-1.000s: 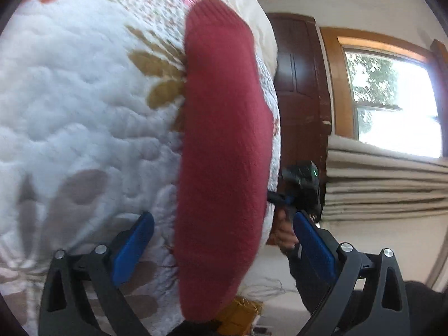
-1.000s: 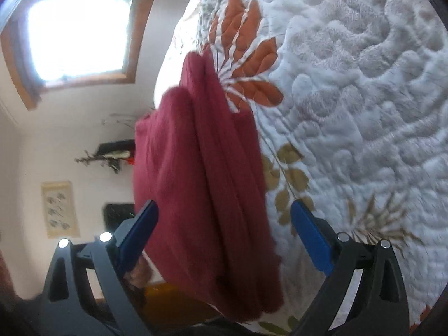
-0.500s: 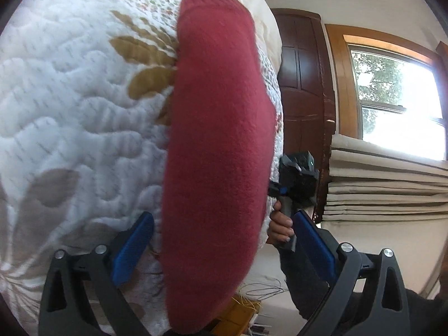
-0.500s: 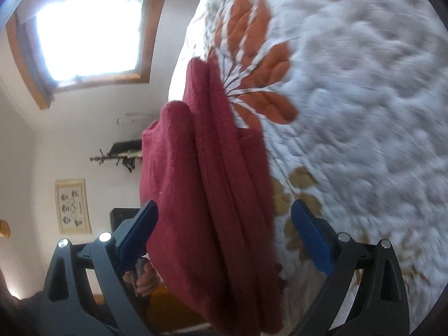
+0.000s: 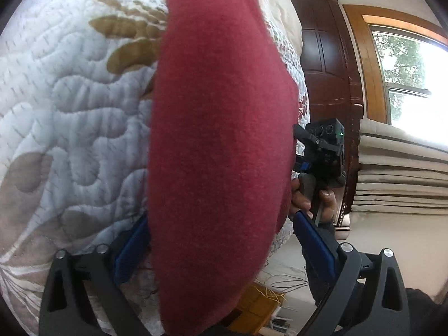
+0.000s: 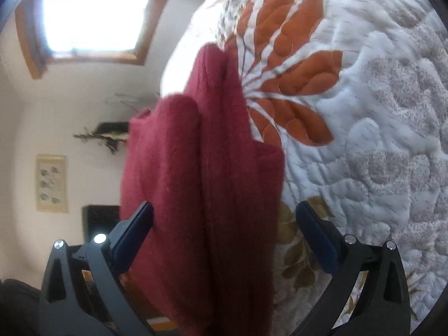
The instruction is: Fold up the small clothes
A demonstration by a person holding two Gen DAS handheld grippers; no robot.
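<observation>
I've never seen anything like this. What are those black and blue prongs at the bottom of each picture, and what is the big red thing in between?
There is no robot here. A person holds one two-finger tool in each hand, and a small wide-angle camera on each looks forward along its fingers. That is why black arms with blue pads frame both pictures.

One picture comes from the left tool, the other from the right tool. The left view also shows the right tool from outside, gripped by the person's hand.

The red thing is a folded dark red fleece garment lying on a white quilted bedspread with orange and tan leaves. Both tools are open, with the garment between their pads; neither pinches it.
</observation>
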